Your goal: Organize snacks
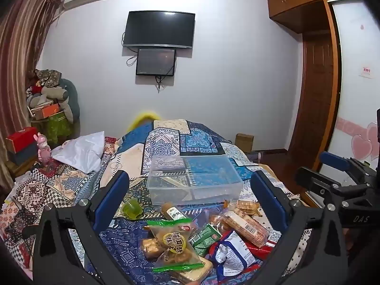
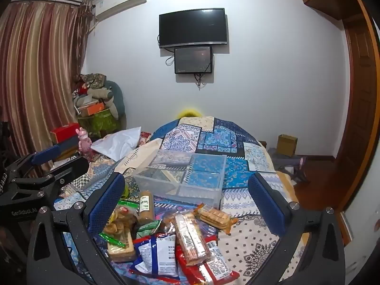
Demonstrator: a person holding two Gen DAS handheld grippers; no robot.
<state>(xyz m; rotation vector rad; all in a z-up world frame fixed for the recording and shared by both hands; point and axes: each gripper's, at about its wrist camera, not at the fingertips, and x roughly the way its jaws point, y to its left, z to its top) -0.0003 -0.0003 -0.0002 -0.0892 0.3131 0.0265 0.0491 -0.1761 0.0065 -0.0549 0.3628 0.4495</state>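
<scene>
Okay, both my grippers, left and right, hang spread wide, holding nothing. Snack pile lies just below them, clear bin beyond; I'd grab one loose edge packet first.

Dim, bluish indoor light, soft shadows, strong fisheye bending, dark vignetted corners, mostly sharp

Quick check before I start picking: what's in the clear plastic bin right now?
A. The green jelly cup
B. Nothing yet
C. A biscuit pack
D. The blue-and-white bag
B. The clear plastic bin shows only the quilt pattern through its walls; the snack pile lies in front of it.
</scene>
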